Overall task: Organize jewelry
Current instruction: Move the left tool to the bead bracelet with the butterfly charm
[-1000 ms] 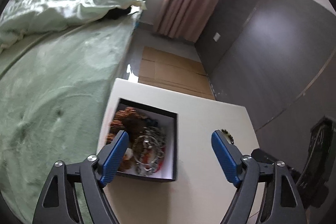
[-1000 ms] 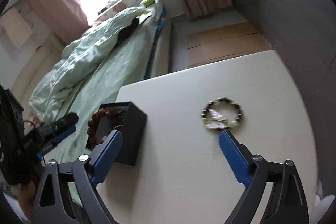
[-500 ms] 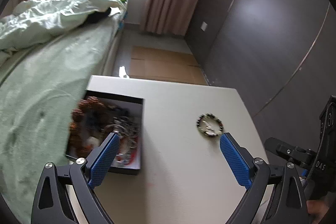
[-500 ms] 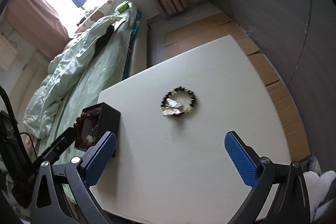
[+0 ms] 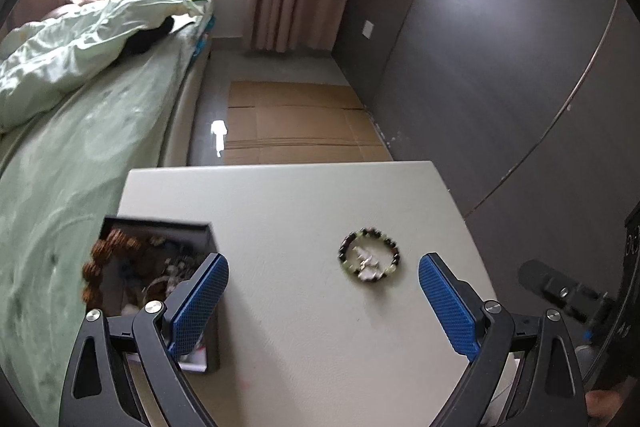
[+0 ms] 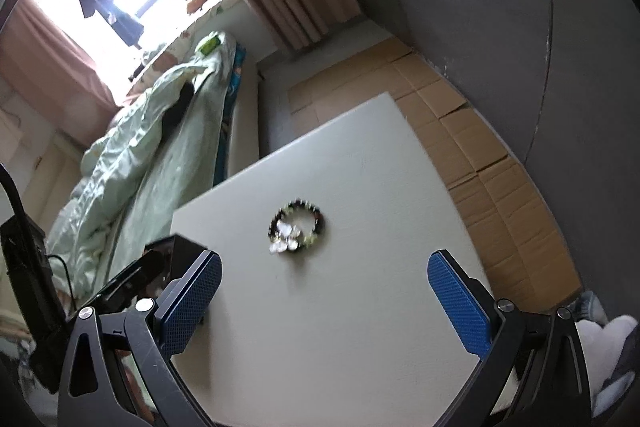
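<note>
A beaded bracelet (image 5: pixel 369 259) with dark and pale green beads and a white charm lies alone on the white table (image 5: pixel 304 203). The same bracelet (image 6: pixel 297 226) shows in the right wrist view, ahead of the fingers. A black box (image 5: pixel 156 267) holding several pieces of jewelry, brown beads among them, sits at the table's left side. My left gripper (image 5: pixel 322 287) is open, hanging above the table with the bracelet just beyond its right finger. My right gripper (image 6: pixel 324 287) is open too, nothing between its fingers. The box (image 6: pixel 180 255) is partly hidden behind its left finger.
A bed with green bedding (image 5: pixel 72 115) runs along the table's left edge. Flattened cardboard (image 5: pixel 296 123) covers the floor beyond the table. A dark wardrobe wall (image 5: pixel 500 67) stands to the right. The other gripper's body (image 5: pixel 560 291) shows at the right edge.
Both grippers have swung to the right across the table. In the left wrist view the box slid from centre to the left and the bracelet came into view. The left jaws widened slightly.
</note>
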`<state>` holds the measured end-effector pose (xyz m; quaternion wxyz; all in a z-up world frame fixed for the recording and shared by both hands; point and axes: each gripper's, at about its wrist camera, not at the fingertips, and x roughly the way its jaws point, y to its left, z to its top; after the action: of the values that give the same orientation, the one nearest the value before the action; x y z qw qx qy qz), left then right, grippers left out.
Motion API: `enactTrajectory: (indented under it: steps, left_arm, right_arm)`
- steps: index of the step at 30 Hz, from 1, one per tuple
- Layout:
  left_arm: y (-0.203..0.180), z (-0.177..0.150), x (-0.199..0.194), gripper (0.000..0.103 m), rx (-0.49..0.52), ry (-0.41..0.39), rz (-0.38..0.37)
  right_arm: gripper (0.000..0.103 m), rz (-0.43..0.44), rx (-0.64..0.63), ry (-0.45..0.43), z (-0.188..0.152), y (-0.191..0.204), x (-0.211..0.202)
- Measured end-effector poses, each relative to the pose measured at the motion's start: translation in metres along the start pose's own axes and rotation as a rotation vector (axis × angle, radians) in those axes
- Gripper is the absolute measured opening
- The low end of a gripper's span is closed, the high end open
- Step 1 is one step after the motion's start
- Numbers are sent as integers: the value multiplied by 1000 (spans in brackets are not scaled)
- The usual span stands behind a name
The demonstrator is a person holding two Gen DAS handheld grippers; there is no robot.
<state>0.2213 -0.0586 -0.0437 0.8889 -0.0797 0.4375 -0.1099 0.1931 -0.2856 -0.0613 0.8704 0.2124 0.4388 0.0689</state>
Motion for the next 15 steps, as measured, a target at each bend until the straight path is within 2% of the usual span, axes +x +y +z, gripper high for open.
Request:
enactTrajectory:
  steps: [7, 12, 14, 15]
  left_arm:
    - [-10, 8, 37, 95, 30, 73, -40]
    - [-10, 5, 63, 72, 21, 119, -38]
    - [-8, 6, 72, 56, 14, 133, -22]
    - [-5, 6, 77, 53, 11, 142, -11]
  right_arm:
    - [103, 9, 75, -9, 9, -16, 9]
    - [103, -41, 61, 14, 14, -20, 20]
    - [103, -39, 66, 17, 15, -23, 22]
    - [103, -40, 69, 18, 16, -25, 23]
